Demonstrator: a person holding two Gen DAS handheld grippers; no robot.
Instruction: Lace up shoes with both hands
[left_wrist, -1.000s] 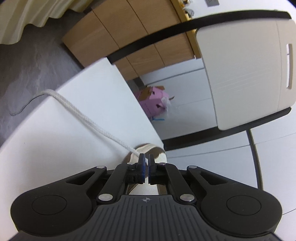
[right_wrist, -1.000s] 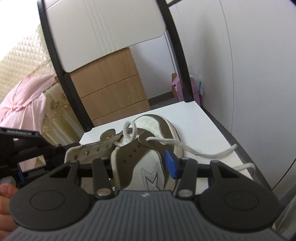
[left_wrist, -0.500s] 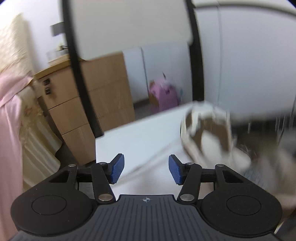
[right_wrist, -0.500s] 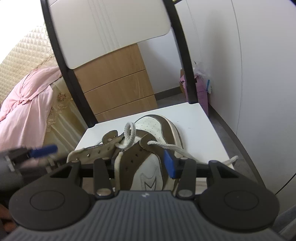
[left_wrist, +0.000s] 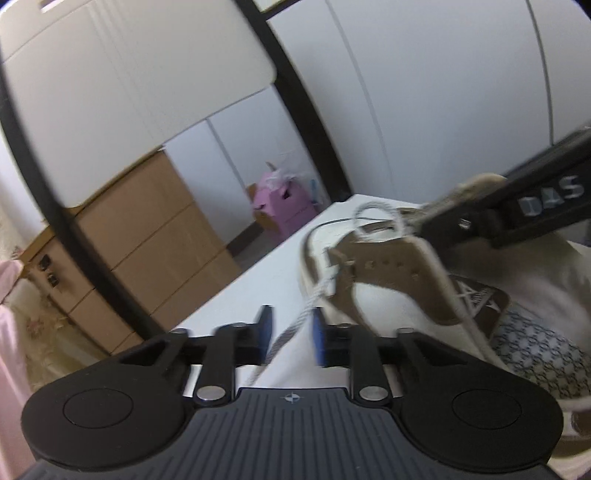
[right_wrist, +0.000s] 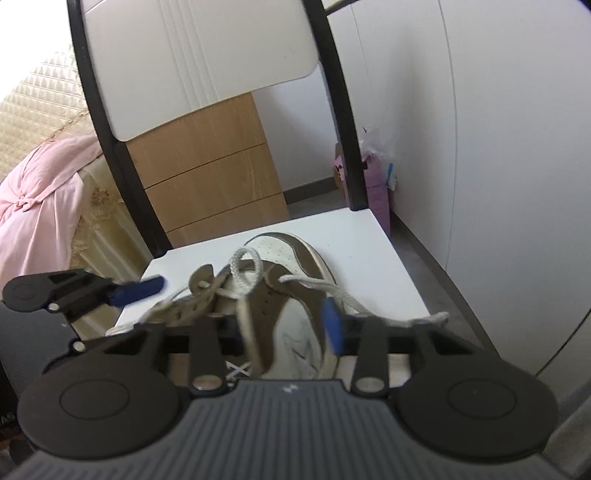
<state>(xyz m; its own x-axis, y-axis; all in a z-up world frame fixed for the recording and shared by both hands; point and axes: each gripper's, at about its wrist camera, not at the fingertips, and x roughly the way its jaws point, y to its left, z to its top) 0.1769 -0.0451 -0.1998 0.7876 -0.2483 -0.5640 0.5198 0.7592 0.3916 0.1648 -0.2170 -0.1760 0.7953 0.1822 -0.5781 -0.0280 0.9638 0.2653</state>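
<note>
Left gripper (left_wrist: 290, 339) sat at the white-and-brown sneaker's (left_wrist: 399, 306) left flank, pads narrowly apart; the white lace (left_wrist: 308, 308) ran between them, not visibly pinched. Right gripper (right_wrist: 280, 326) jaws were closing around the sneaker's brown eyelet flap (right_wrist: 273, 302); contact unclear. Sneaker lay on the white chair seat (right_wrist: 369, 251).

Best bet looked like: pinch the lace close to the sneaker; hold the flap steady; draw slack slowly so the loose loop (right_wrist: 243, 273) over the sneaker's tongue didn't snag.

Free lace end (right_wrist: 424, 319) trailed right of the sneaker, a likely tangle; wooden drawers (right_wrist: 214, 184) and pink box (left_wrist: 280, 206) stood well beyond the sneaker, no obstruction.
</note>
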